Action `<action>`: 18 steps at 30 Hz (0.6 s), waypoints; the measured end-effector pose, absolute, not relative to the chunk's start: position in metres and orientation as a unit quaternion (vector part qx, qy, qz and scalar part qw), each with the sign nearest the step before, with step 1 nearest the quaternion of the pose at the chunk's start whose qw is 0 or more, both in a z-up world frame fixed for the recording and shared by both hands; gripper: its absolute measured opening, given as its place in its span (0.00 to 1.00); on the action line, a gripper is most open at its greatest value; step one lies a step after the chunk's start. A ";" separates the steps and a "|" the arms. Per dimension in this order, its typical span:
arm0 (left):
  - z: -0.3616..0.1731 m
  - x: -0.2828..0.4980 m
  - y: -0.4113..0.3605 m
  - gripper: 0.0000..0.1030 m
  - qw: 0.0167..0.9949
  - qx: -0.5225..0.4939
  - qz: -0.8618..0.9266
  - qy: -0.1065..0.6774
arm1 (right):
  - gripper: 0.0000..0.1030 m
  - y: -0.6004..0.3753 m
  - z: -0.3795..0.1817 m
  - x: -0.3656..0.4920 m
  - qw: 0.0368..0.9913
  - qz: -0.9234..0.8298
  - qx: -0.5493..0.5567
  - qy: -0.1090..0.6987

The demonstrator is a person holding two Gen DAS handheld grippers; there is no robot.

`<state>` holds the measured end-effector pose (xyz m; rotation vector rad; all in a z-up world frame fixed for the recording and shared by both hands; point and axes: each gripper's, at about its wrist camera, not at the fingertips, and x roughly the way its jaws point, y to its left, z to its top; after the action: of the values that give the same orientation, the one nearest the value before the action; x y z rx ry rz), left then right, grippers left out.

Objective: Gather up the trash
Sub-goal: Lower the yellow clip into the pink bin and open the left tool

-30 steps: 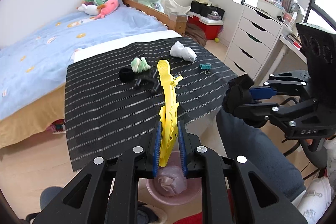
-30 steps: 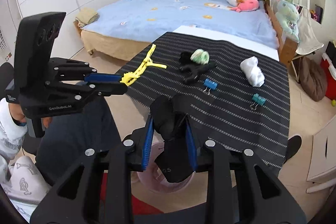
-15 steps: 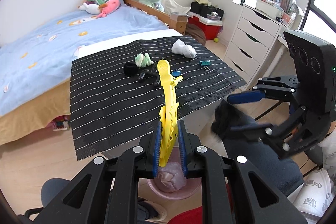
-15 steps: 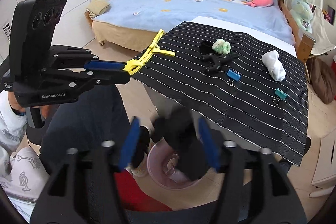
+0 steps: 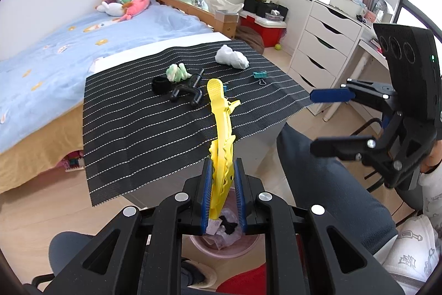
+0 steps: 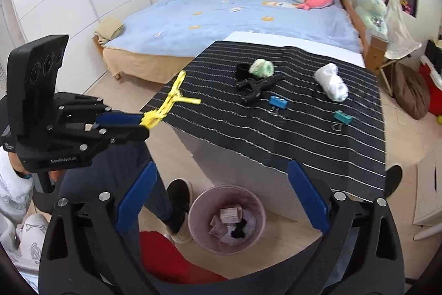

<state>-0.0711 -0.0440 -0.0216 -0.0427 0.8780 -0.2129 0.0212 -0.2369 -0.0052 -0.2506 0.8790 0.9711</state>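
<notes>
Bedroom with a blue-covered bed (image 6: 226, 15), plush toys by the headboard, white drawers (image 5: 323, 51) under a window. Black striped cloth (image 5: 171, 123) draped over a low table, carrying a white wad (image 6: 331, 82), a green-white wad (image 6: 261, 67), a black handle-shaped tool (image 6: 257, 86), a blue binder clip (image 6: 277, 102) and a teal binder clip (image 6: 342, 118).

Left gripper (image 5: 223, 192) clamped on a yellow hair clip (image 5: 221, 134), held up above the pink trash bin (image 6: 199, 212) on the floor at the table's near edge.

Right gripper (image 6: 221, 201) spread wide, holding nothing; a second ago closed on a dark sock, half a second ago opening with the sock falling. Now a dark piece (image 6: 239, 230) lying in the bin among paper and a small box.

From the right wrist: full bin interior, blue clip, left gripper side-on. From the left wrist: bin mostly hidden behind its own fingers, blue clip mostly masked by the yellow clip; drawers, window and the right gripper's parted fingers (image 5: 331, 95) visible only here
</notes>
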 end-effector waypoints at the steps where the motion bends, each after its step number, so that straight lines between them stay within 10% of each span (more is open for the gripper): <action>1: -0.022 -0.072 -0.045 0.15 0.899 -0.019 -0.104 0.425 | 0.92 -0.240 -0.004 0.021 0.790 0.445 -0.115 0.405; 18: -0.036 -0.070 -0.076 0.16 0.886 0.004 -0.140 0.443 | 0.92 -0.284 0.000 0.041 0.827 0.381 -0.082 0.405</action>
<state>-0.0703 -0.0759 -0.0361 0.0084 0.9211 -0.2904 0.0407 -0.2845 0.0004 -0.1738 0.8601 0.8101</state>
